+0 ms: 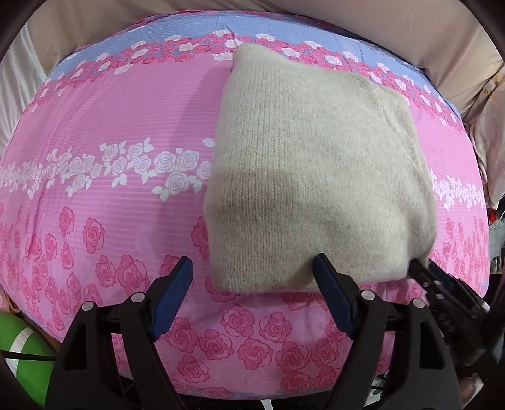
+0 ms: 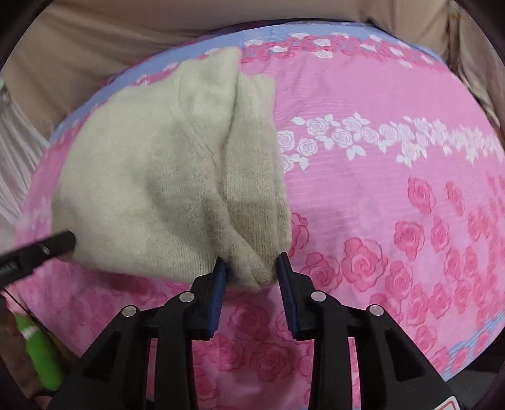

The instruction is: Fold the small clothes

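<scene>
A cream knitted garment [image 1: 309, 164] lies folded into a thick bundle on a pink rose-print sheet [image 1: 110, 126]. It also shows in the right wrist view [image 2: 164, 176]. My left gripper [image 1: 252, 268] is open, its fingers straddling the bundle's near left corner without clamping it. My right gripper [image 2: 252, 265] is partly open with the bundle's near right corner between its fingers; the pads [image 2: 221, 277] are close to the fabric. The right gripper shows in the left wrist view [image 1: 442, 284] at the bundle's right corner. The left gripper's finger shows in the right wrist view [image 2: 47, 249].
The sheet [image 2: 394, 189] covers a raised padded surface with a blue band at the far edge. Beige fabric [image 1: 347, 19] lies behind it. A green object [image 1: 22, 362] stands at the lower left, also in the right wrist view [image 2: 41, 356].
</scene>
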`<state>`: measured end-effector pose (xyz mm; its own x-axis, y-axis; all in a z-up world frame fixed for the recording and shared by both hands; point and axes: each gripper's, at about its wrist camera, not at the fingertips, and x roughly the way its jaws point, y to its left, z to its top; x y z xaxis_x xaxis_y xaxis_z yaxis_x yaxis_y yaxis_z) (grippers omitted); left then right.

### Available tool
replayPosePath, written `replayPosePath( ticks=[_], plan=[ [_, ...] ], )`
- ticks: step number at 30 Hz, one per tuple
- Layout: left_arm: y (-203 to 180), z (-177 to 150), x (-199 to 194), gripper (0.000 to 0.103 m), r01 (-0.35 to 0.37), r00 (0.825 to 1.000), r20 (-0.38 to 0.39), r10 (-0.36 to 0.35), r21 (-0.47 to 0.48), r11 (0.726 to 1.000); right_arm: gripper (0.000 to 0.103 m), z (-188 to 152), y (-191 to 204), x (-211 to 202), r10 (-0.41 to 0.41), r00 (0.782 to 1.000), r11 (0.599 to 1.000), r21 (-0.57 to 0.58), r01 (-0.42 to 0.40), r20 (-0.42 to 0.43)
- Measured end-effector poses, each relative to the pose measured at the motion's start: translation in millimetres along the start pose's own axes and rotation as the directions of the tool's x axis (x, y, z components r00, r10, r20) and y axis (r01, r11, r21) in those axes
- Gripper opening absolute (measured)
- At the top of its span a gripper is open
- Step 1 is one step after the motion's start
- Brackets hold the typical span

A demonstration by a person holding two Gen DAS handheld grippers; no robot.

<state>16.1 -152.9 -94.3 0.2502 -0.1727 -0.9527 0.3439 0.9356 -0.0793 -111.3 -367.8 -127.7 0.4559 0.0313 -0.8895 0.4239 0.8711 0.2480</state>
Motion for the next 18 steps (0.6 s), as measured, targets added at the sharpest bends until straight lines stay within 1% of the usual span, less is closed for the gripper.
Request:
replayPosePath(
  ticks=[1,2,3,4,6,8,9,10,11,12,13,14,15,16,18],
  plan=[
    [2,0,-2,0.076,-0.001,1.0,0.008,0.001,-0.003,1.0,0.037,3,-2,-8,0.021,1.0,1.0,0.014,-0.021,0.017],
    [3,0,-4,0.076,0.002,1.0,0.011,-0.002,-0.011,1.0,0.044,6,-4,-12,0.043,0.999,0.999,0.029,-0.044,0.025],
    [5,1,-5,0.076,0.014,1.0,0.009,-0.014,-0.024,1.0,0.048,9,-6,-15,0.057,0.998,0.997,0.041,-0.058,0.03],
    [7,2,-6,0.076,0.027,1.0,0.009,-0.027,-0.036,0.999,0.055,13,-11,-18,0.078,0.996,0.995,0.065,-0.081,0.044],
    [14,4,-9,0.078,0.094,0.996,0.016,-0.093,-0.082,0.992,0.058,19,-19,-18,0.123,0.991,0.985,0.114,-0.129,0.057],
    [26,9,-10,0.083,0.216,0.976,0.026,-0.215,-0.162,0.963,0.063,21,-25,-12,0.158,0.986,0.972,0.167,-0.164,0.05],
    [32,12,-8,0.083,0.268,0.963,0.032,-0.267,-0.204,0.942,0.065,24,-30,-6,0.185,0.982,0.962,0.196,-0.19,0.045],
    [40,15,-4,0.084,0.331,0.943,0.044,-0.331,-0.254,0.909,0.066,25,-34,1,0.206,0.978,0.954,0.217,-0.209,0.037],
    [46,18,1,0.085,0.367,0.928,0.053,-0.368,-0.289,0.884,0.067,24,-35,6,0.22,0.975,0.947,0.235,-0.22,0.029],
    [51,22,9,0.085,0.373,0.925,0.06,-0.374,-0.316,0.872,0.068,24,-38,12,0.238,0.971,0.938,0.254,-0.236,0.024],
    [53,25,15,0.085,0.377,0.924,0.065,-0.377,-0.322,0.869,0.071,24,-41,18,0.26,0.965,0.927,0.275,-0.256,0.022],
    [52,26,21,0.085,0.378,0.924,0.065,-0.378,-0.32,0.869,0.074,23,-45,23,0.282,0.959,0.915,0.296,-0.276,0.024],
    [52,28,27,0.085,0.364,0.929,0.056,-0.366,-0.317,0.876,0.075,23,-48,28,0.311,0.95,0.898,0.318,-0.303,0.026],
    [50,30,37,0.085,0.362,0.929,0.04,-0.368,-0.311,0.879,0.075,23,-51,33,0.337,0.941,0.883,0.336,-0.327,0.029],
    [46,32,51,0.087,0.373,0.922,0.016,-0.387,-0.307,0.875,0.075,23,-55,41,0.402,0.915,0.845,0.371,-0.385,0.034]
  ],
)
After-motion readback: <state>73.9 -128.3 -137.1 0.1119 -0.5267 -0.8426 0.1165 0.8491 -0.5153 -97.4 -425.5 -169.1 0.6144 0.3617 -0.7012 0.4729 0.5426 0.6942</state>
